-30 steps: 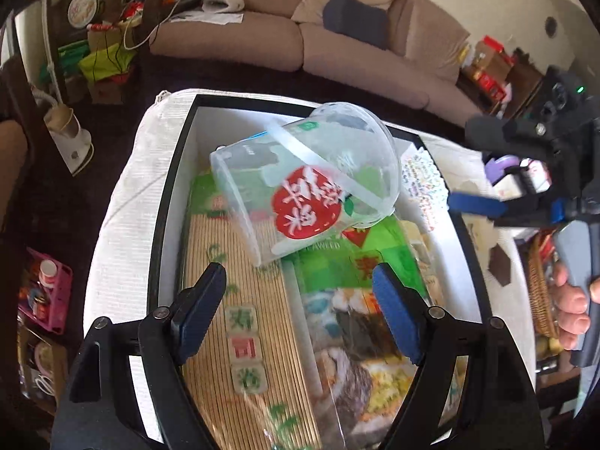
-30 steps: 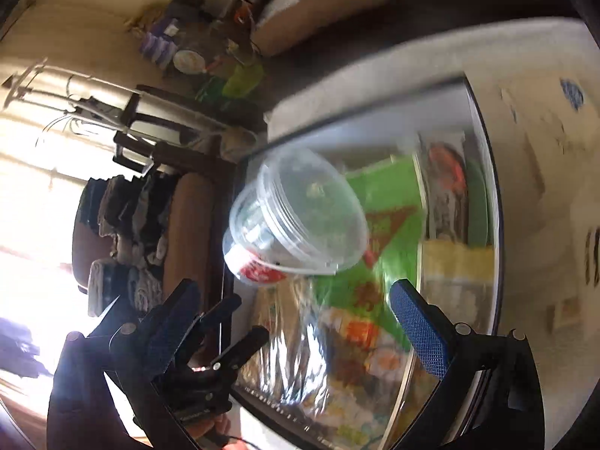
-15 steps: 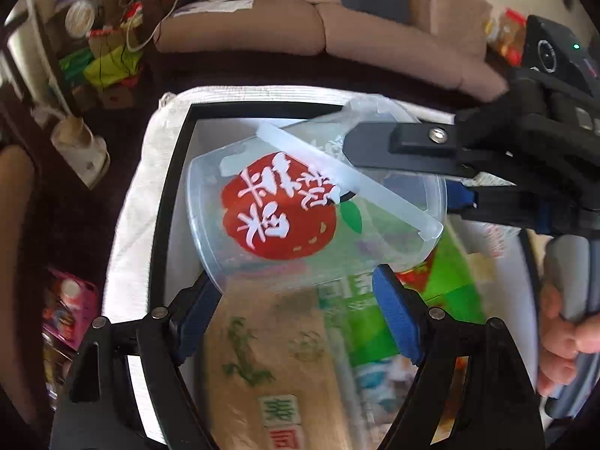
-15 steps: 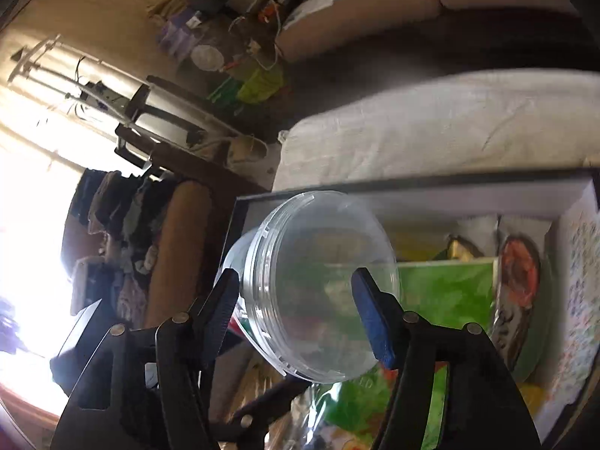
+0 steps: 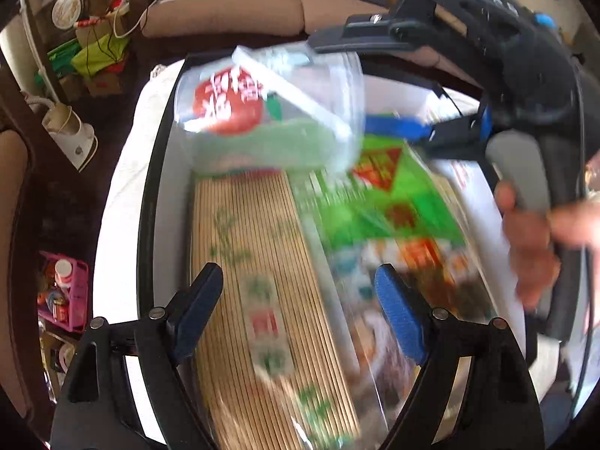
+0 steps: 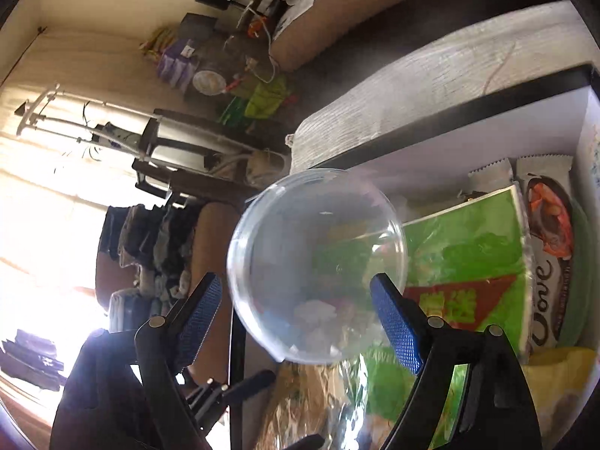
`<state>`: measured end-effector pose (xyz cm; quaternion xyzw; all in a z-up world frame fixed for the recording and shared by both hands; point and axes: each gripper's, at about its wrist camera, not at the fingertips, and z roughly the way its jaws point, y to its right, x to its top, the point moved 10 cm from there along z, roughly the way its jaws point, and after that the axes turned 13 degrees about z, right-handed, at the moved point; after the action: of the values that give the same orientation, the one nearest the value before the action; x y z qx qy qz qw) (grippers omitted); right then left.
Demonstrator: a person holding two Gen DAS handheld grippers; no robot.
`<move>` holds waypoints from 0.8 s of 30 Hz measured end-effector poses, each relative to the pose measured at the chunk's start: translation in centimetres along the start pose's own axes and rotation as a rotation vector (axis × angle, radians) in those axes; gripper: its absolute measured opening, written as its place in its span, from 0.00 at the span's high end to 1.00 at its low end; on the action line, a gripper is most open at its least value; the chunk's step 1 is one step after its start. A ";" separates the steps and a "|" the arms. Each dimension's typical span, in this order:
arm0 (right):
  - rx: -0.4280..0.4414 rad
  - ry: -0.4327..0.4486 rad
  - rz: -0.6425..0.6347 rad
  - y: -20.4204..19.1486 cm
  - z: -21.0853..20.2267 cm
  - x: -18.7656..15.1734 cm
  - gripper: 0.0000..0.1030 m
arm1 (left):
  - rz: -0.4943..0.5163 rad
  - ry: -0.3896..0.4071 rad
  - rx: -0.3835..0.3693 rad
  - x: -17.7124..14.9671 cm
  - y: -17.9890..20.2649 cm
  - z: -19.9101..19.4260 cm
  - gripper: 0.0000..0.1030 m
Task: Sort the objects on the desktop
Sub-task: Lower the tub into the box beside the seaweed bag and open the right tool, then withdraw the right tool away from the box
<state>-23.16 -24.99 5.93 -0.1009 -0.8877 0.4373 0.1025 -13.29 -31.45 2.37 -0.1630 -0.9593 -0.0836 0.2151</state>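
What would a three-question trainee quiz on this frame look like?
1. True or false: the left gripper is shut on the bamboo mat.
2. What colour is the label on the clear tub? A blue, B red, C yellow.
3. Fill in: the chocolate bar beside the green pack reads ____.

Key: 1 false, its jaws are open above the mat with nothing between them. 2 B. 3 Dove.
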 end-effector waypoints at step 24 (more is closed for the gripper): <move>-0.418 0.098 -0.548 2.5 -13.8 -14.8 0.00 | -0.123 0.111 0.013 -6.2 4.9 -9.3 0.00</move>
<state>-5.00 -17.01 10.79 0.1013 -0.9462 0.1969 0.2359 -2.68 -30.75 8.41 -0.0975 -0.9545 -0.0991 0.2637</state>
